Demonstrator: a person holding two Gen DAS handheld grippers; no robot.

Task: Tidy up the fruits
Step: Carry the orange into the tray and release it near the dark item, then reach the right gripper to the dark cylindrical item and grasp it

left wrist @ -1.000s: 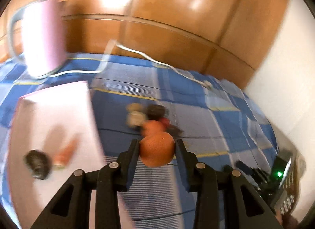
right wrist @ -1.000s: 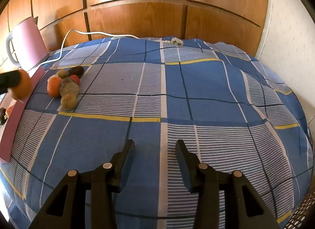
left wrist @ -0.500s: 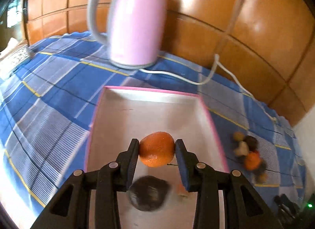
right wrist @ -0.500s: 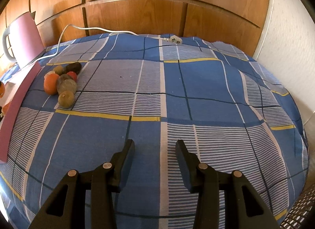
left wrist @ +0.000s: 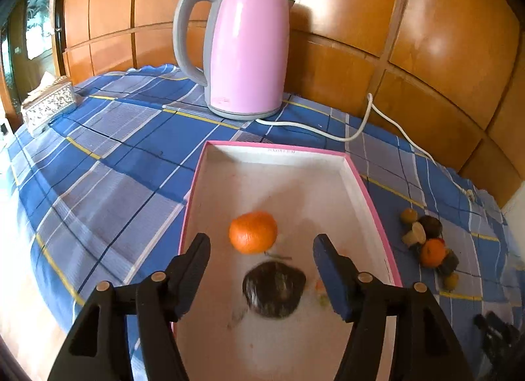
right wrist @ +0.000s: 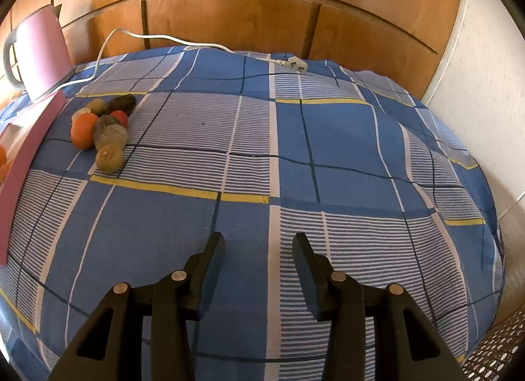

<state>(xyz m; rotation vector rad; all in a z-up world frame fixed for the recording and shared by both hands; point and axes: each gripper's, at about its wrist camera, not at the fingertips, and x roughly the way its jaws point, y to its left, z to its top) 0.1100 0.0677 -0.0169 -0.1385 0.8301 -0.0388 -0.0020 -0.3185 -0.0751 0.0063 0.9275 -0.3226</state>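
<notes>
My left gripper is open above a pink-rimmed white tray. An orange sits free between the fingers over the tray floor. A dark round fruit lies in the tray below it, with a small orange bit beside it. A pile of fruits lies on the blue cloth right of the tray; it shows in the right wrist view at far left. My right gripper is open and empty over the cloth.
A pink kettle stands behind the tray, its white cord running right to a plug. A silver tissue box sits at far left. Wooden panels back the bed; a white wall is at right.
My left gripper carried the orange from the pile to over the tray, then opened; the orange is out of its grip. The right gripper has hardly moved.
</notes>
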